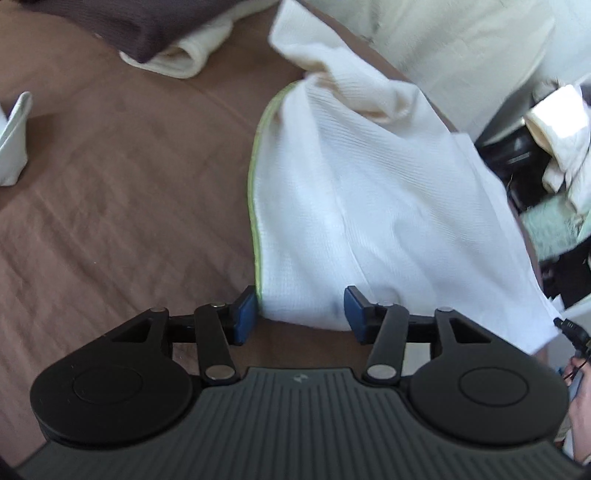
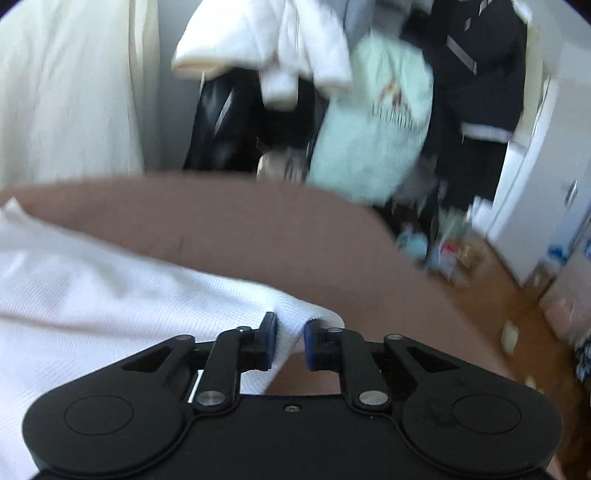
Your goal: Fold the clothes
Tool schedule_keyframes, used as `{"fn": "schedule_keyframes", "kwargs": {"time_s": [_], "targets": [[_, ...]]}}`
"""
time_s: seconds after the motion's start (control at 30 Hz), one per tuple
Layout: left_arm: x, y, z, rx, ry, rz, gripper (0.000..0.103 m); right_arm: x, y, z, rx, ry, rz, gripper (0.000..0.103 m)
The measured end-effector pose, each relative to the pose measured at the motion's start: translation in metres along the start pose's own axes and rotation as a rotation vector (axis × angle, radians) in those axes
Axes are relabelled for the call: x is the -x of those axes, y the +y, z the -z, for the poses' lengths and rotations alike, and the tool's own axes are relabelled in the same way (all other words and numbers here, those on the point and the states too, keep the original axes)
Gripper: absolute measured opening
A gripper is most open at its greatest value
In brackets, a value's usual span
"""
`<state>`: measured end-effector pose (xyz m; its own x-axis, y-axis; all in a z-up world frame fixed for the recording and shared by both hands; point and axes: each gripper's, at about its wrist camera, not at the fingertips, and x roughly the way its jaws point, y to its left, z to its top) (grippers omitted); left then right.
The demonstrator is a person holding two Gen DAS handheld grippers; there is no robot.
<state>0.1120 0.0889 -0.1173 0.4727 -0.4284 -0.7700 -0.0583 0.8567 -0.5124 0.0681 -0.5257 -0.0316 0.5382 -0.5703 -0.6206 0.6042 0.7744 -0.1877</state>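
Note:
A white ribbed cloth [image 1: 369, 192] with a thin green hem along its left side lies on the brown bed cover [image 1: 129, 184]. Its far end is bunched up. My left gripper [image 1: 301, 314] is open at the cloth's near edge, which lies between the blue pads [image 1: 245, 314] without being pinched. In the right wrist view the same white cloth [image 2: 92, 295] spreads to the left. My right gripper [image 2: 291, 341] is shut on a corner of it, and the fabric fills the narrow gap between its pads.
A folded cream cloth under a dark brown garment [image 1: 122, 26] sits at the far left. A pale folded piece [image 1: 13, 144] lies at the left edge. Beyond the bed's edge hang dark and mint-green clothes [image 2: 373, 122], over a wooden floor [image 2: 509, 295] with clutter.

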Motion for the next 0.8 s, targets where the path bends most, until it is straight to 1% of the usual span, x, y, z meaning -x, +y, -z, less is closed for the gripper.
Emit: {"fn": "schedule_keyframes", "kwargs": {"time_s": [0.03, 0.07, 0.13, 0.17, 0.23, 0.3, 0.33, 0.37, 0.43, 0.47, 0.5, 0.57, 0.63, 0.67, 0.7, 0.73, 0.77, 0.8], "targets": [[0.000, 0.000, 0.001, -0.004, 0.003, -0.009, 0.051, 0.008, -0.004, 0.006, -0.030, 0.006, -0.018, 0.026], [0.001, 0.000, 0.001, 0.004, 0.008, -0.014, 0.051, 0.017, -0.003, 0.010, -0.058, 0.005, -0.043, 0.040], [0.004, 0.002, 0.001, 0.025, 0.016, -0.024, 0.051, 0.035, 0.011, 0.013, -0.073, -0.003, -0.116, 0.055], [0.007, 0.002, 0.002, 0.028, 0.018, -0.032, 0.051, 0.046, 0.017, 0.015, -0.067, -0.007, -0.166, 0.055], [0.015, 0.002, 0.004, 0.006, 0.018, -0.063, 0.054, 0.069, 0.030, 0.018, -0.003, 0.011, -0.290, 0.055], [0.016, -0.008, 0.004, -0.058, 0.009, -0.121, 0.058, 0.095, 0.047, 0.025, 0.072, 0.031, -0.416, 0.055], [0.018, -0.014, 0.006, -0.107, 0.002, -0.158, 0.059, 0.108, 0.057, 0.031, 0.117, 0.042, -0.472, 0.055], [0.017, -0.017, 0.008, -0.143, -0.004, -0.177, 0.059, 0.121, 0.068, 0.036, 0.163, 0.054, -0.527, 0.056], [0.016, -0.024, 0.007, -0.171, -0.022, -0.169, 0.059, 0.149, 0.098, 0.053, 0.289, 0.076, -0.638, 0.056], [0.016, -0.026, 0.007, -0.169, -0.033, -0.156, 0.059, 0.162, 0.114, 0.063, 0.356, 0.084, -0.688, 0.056], [0.017, -0.022, 0.007, -0.121, -0.047, -0.120, 0.059, 0.176, 0.127, 0.074, 0.395, 0.071, -0.729, 0.056], [0.011, -0.007, 0.005, 0.005, -0.040, -0.036, 0.059, 0.204, 0.154, 0.096, 0.472, 0.040, -0.811, 0.056], [0.000, 0.010, 0.005, 0.114, -0.030, -0.008, 0.059, 0.223, 0.177, 0.113, 0.517, 0.058, -0.963, 0.056], [-0.004, 0.013, 0.007, 0.126, -0.030, -0.002, 0.059, 0.227, 0.189, 0.120, 0.538, 0.084, -1.018, 0.057], [-0.006, 0.015, 0.008, 0.132, -0.032, 0.004, 0.060, 0.231, 0.202, 0.128, 0.573, 0.103, -1.047, 0.058], [-0.005, 0.014, 0.008, 0.120, -0.035, 0.008, 0.060, 0.236, 0.214, 0.138, 0.616, 0.103, -1.043, 0.061], [-0.004, 0.010, 0.008, 0.096, -0.028, 0.009, 0.064, 0.241, 0.225, 0.148, 0.660, 0.102, -1.036, 0.065], [-0.004, 0.006, 0.008, 0.071, -0.021, 0.011, 0.069, 0.244, 0.236, 0.157, 0.709, 0.090, -1.008, 0.067]]}}
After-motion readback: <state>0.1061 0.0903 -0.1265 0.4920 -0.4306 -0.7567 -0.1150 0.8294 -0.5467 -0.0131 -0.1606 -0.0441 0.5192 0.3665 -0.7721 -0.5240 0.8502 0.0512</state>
